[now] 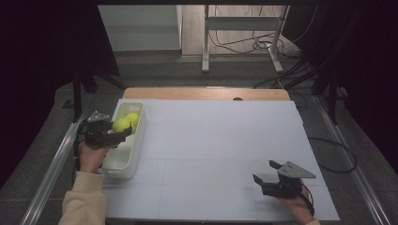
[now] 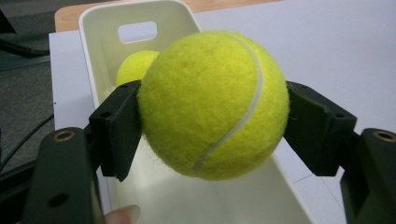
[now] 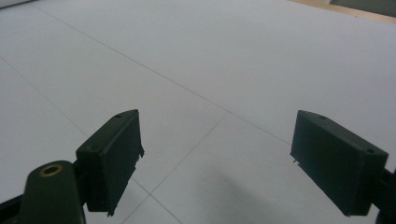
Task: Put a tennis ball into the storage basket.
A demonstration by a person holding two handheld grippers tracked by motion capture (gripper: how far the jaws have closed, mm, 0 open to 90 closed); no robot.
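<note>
Left hand-held gripper [image 2: 212,135] clamped on a yellow tennis ball [image 2: 212,105], pads pressing its two sides at the widest girth, held just above the open white bin [image 2: 100,44]. Probably light, springy and felt-covered, so grippy rather than slick; likely to squash a little and pop out if pinched off-centre, so best taken across the middle, as here. Just beyond, lying inside the bin, a second tennis ball [image 2: 133,65]. Far across the surface [image 1: 211,136], right hand-held gripper [image 1: 267,171] spread wide, holding nothing.
</note>
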